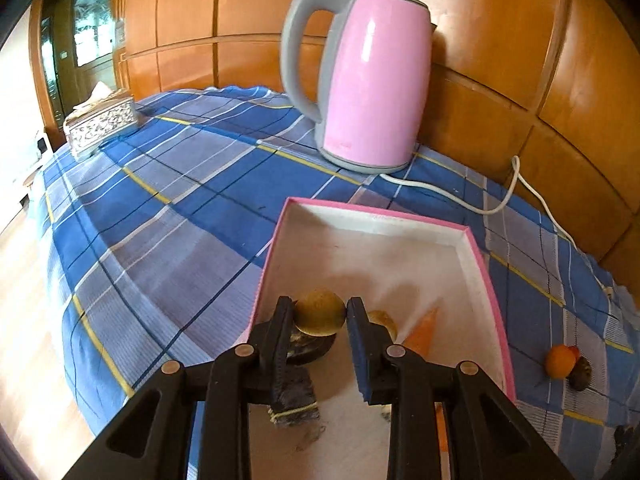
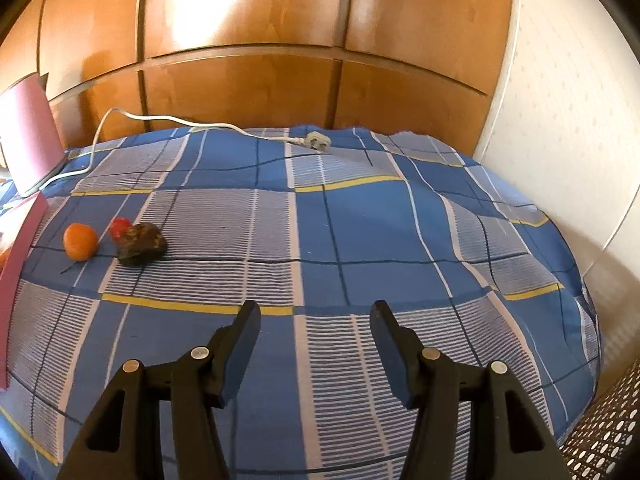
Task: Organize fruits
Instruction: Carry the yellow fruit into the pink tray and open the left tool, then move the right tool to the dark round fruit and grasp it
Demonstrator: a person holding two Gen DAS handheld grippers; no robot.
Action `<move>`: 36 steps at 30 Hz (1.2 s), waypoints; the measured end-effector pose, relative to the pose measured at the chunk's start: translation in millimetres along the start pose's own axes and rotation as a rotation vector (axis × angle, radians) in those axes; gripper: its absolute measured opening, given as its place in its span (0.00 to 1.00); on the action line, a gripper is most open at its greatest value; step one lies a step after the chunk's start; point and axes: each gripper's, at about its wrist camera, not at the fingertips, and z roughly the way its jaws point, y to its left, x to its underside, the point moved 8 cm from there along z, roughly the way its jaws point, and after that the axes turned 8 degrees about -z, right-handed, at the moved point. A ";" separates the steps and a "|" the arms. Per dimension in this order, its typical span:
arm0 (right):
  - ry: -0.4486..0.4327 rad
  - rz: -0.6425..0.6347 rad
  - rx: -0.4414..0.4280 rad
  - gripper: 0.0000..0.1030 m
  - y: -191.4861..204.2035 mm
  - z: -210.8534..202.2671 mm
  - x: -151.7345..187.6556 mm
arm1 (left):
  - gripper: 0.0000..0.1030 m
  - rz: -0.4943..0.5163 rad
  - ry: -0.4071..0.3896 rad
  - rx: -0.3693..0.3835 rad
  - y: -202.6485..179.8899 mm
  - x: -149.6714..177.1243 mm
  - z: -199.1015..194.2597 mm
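Observation:
In the left wrist view my left gripper (image 1: 319, 308) is shut on a round yellow-brown fruit (image 1: 320, 312), held over the pink-rimmed white box (image 1: 384, 216). In the box lie a dark fruit (image 1: 310, 348) under the left finger, another yellow-brown fruit (image 1: 385, 322) and an orange wedge-shaped fruit (image 1: 422, 330). On the cloth to the right of the box lie an orange fruit (image 1: 559, 361), a small red fruit (image 1: 575, 350) and a dark brown fruit (image 1: 581, 374). The right wrist view shows the same orange fruit (image 2: 80, 241), red fruit (image 2: 119, 227) and dark brown fruit (image 2: 142, 244). My right gripper (image 2: 315, 308) is open and empty above the cloth, right of them.
A pink and grey kettle (image 1: 360, 80) stands behind the box; its white cord (image 2: 180, 122) runs along the back to a plug (image 2: 318, 140). A silver tissue box (image 1: 102, 124) sits far left. Blue checked cloth (image 2: 360, 220) covers the table; wooden panels stand behind.

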 end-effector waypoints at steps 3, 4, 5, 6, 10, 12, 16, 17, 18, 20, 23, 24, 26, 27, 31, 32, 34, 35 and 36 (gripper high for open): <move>-0.010 -0.015 -0.011 0.56 8.1 -3.7 -3.6 | 0.32 0.004 -0.003 0.003 1.4 5.1 -4.9; -0.016 -0.023 -0.016 0.56 11.6 -5.4 -5.6 | 0.35 0.004 -0.007 0.006 1.9 7.0 -8.3; -0.020 -0.028 -0.020 0.56 14.0 -6.9 -7.2 | 0.39 0.003 -0.012 0.008 2.5 8.3 -11.4; -0.026 -0.035 -0.027 0.56 17.7 -9.0 -9.8 | 0.41 0.003 -0.017 0.011 3.0 9.7 -14.9; -0.058 -0.074 -0.052 0.56 34.2 -17.9 -22.7 | 0.42 0.003 -0.029 0.032 4.0 16.2 -30.1; -0.079 -0.098 -0.065 0.56 44.5 -23.5 -29.9 | 0.44 0.004 -0.031 0.041 3.7 19.6 -36.5; -0.110 -0.148 -0.088 0.56 65.5 -34.1 -40.9 | 0.44 -0.005 -0.036 0.065 4.5 27.8 -51.2; -0.117 -0.160 -0.094 0.56 70.9 -36.7 -43.2 | 0.45 -0.008 -0.037 0.069 4.7 29.1 -53.8; -0.126 -0.174 -0.102 0.56 77.0 -39.6 -45.5 | 0.45 -0.009 -0.038 0.072 4.8 30.7 -56.6; -0.141 -0.201 -0.112 0.56 87.7 -44.5 -49.1 | 0.45 -0.012 -0.040 0.079 5.6 33.9 -62.0; -0.157 -0.228 -0.129 0.56 99.7 -50.0 -53.2 | 0.46 -0.013 -0.040 0.086 7.7 38.8 -68.7; -0.163 -0.238 -0.133 0.56 104.1 -52.4 -54.4 | 0.46 -0.012 -0.040 0.087 8.2 40.1 -70.0; -0.174 -0.255 -0.143 0.56 111.5 -56.1 -56.3 | 0.47 -0.013 -0.038 0.088 9.9 42.9 -72.7; -0.180 -0.264 -0.148 0.56 115.8 -58.0 -57.5 | 0.47 -0.015 -0.037 0.089 11.2 44.0 -74.0; -0.191 -0.286 -0.162 0.56 125.2 -61.7 -60.1 | 0.47 -0.027 -0.025 0.090 15.2 49.3 -76.0; -0.194 -0.291 -0.164 0.56 127.4 -62.6 -60.7 | 0.48 -0.029 -0.023 0.091 15.9 50.3 -76.1; -0.199 -0.301 -0.168 0.56 131.5 -64.4 -61.8 | 0.48 -0.033 -0.021 0.090 17.6 52.5 -77.1; -0.201 -0.306 -0.170 0.56 133.2 -64.8 -62.3 | 0.48 -0.035 -0.019 0.091 18.3 53.4 -77.4; -0.201 -0.309 -0.174 0.56 134.9 -64.9 -62.9 | 0.48 -0.038 -0.017 0.091 19.4 54.4 -77.9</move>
